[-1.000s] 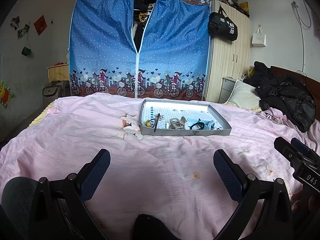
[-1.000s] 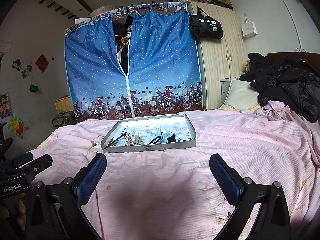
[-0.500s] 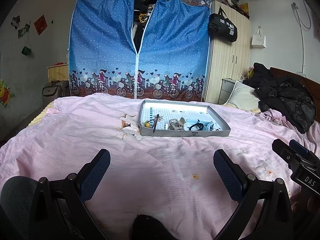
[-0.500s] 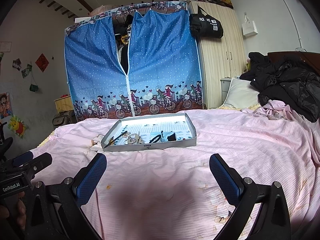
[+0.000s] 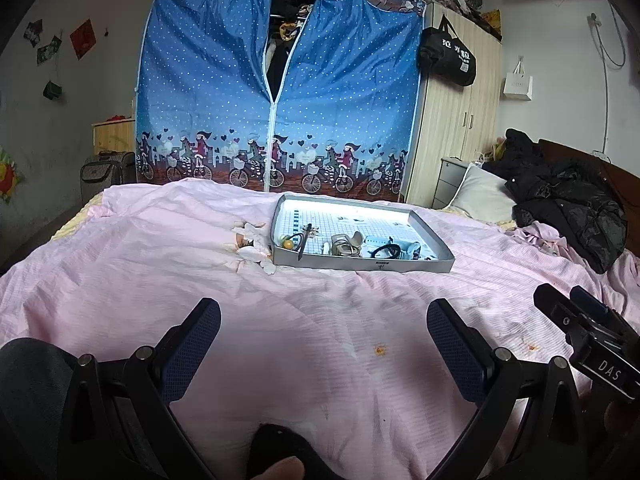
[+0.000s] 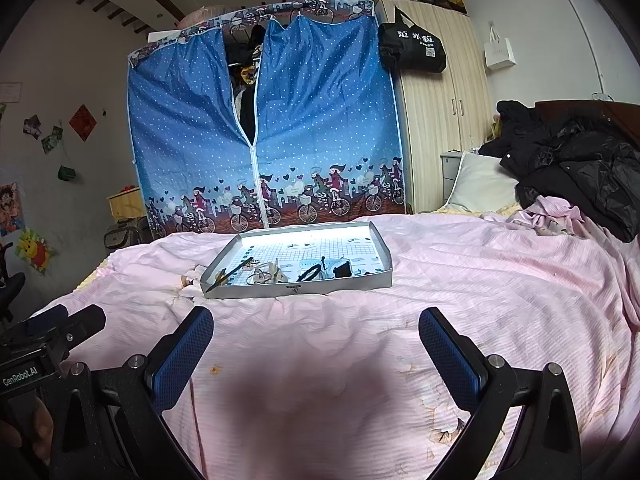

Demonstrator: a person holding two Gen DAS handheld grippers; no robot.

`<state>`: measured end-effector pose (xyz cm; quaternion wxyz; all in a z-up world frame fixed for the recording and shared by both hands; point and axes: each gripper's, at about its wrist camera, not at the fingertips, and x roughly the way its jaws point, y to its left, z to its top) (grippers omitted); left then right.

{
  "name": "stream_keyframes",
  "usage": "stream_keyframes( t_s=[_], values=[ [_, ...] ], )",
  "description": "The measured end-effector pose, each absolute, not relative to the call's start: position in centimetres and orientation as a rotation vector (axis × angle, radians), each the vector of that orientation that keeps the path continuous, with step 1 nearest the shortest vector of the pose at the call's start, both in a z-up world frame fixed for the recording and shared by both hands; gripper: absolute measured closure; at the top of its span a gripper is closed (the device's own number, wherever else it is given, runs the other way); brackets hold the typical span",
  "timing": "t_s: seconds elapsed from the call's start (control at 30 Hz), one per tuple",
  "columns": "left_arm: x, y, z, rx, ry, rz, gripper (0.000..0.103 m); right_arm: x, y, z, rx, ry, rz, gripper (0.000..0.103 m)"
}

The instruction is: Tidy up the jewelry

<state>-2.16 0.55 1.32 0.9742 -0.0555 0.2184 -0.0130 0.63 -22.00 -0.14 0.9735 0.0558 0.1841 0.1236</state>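
Note:
A shallow grey tray [image 5: 362,266] [image 6: 296,289] with a white grid floor lies on the pink bedspread, well ahead of both grippers. Inside it are a dark hair stick [image 5: 303,241], a yellow bead [image 5: 287,244], a pale metal piece [image 5: 347,245] and a black hair band [image 5: 385,251]. The same heap of small items [image 6: 288,271] shows in the right wrist view. My left gripper [image 5: 323,338] hovers open over bare bedspread, nothing between its fingers. My right gripper [image 6: 316,344] is open too, also empty. Each gripper's body shows at the edge of the other's view.
A white flower-like cluster [image 5: 251,246] lies on the bedspread against the tray's left side. A black jacket [image 5: 568,204] and a pillow [image 5: 478,196] sit at the right. A blue fabric wardrobe [image 5: 276,96] and a wooden cupboard [image 5: 456,120] stand behind the bed.
Both views have shifted only slightly; the tray sits a little farther off in the left wrist view. Both grippers stay open and empty.

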Motion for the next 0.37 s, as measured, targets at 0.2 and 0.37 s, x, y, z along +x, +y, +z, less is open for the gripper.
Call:
stream_keyframes(
  t_s=[0.2, 0.37],
  values=[
    [-2.01, -0.16, 0.90, -0.066, 0.448, -0.009, 0.002, 0.84, -21.91, -0.46, 0.102, 0.394, 0.258, 0.000],
    [-1.86, -0.48, 0.52, -0.044, 0.447, -0.003, 0.002, 1.04, -21.77, -0.53, 0.098, 0.408, 0.258, 0.000]
  ],
)
